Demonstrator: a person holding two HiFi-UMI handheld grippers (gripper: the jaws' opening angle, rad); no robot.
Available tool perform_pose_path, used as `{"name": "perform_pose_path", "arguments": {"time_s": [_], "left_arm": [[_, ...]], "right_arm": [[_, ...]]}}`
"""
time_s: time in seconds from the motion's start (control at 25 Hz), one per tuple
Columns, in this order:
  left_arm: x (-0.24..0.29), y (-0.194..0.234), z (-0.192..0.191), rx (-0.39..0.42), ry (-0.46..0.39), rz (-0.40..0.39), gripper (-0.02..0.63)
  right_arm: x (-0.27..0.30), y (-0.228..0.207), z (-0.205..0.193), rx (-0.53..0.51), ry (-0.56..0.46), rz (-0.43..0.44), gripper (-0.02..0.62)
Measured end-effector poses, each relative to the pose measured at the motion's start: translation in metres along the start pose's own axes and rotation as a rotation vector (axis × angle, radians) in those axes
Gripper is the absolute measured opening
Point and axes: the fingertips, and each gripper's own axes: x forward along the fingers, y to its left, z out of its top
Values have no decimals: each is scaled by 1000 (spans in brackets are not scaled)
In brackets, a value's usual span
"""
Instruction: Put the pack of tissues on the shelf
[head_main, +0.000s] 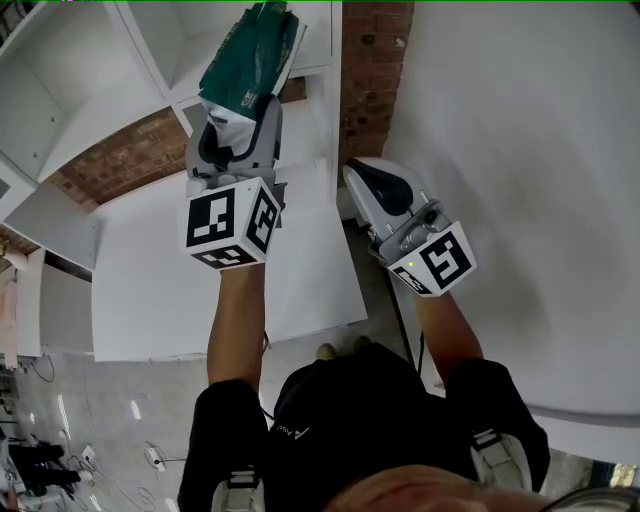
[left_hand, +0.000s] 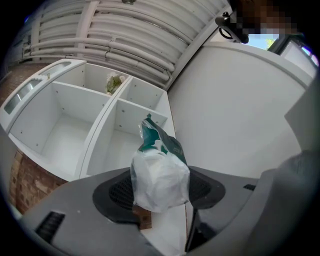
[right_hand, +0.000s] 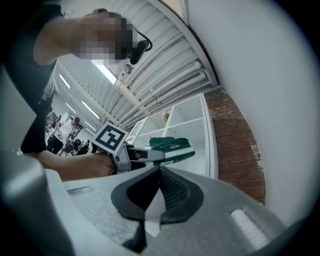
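So this is the carry-in step. The left tongs (head_main: 243, 105) are clamped on the white end of the pack of tissues (head_main: 250, 55), and its green end sticks out ahead toward the shelf (head_main: 150, 45) at the top of the head view. The pack is in the air, not yet inside any compartment. The right tongs (right_hand: 159, 172) are closed on nothing and sit off at centre right.

Next move, I'd guess: push the pack forward into a compartment, set it flat on the board, then let go. In the left gripper view the green tip lines up with the cubby just right of the white divider (left_hand: 102, 132), mid-frame.

Things to watch: the front edges of the boards and that divider, since the floppy green end could catch on them. The cubby ahead looks bare and roomy. A brick wall (head_main: 375, 60) runs along the shelf's right edge, so drifting left looks safer than right.
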Motion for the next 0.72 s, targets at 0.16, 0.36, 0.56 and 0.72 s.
{"name": "perform_pose_path", "arguments": {"time_s": [0.16, 0.36, 0.56, 0.72], "left_arm": [[24, 9, -2, 14, 40, 54, 264], [59, 14, -8, 43, 99, 92, 264], [88, 24, -14, 85, 174, 141, 265], [111, 29, -15, 132, 222, 167, 265]], "right_arm": [[-1, -12, -4, 10, -3, 16, 2], [-1, -31, -9, 33, -16, 30, 2], [0, -43, -15, 54, -25, 44, 2], [3, -53, -17, 61, -43, 52, 2]]}}
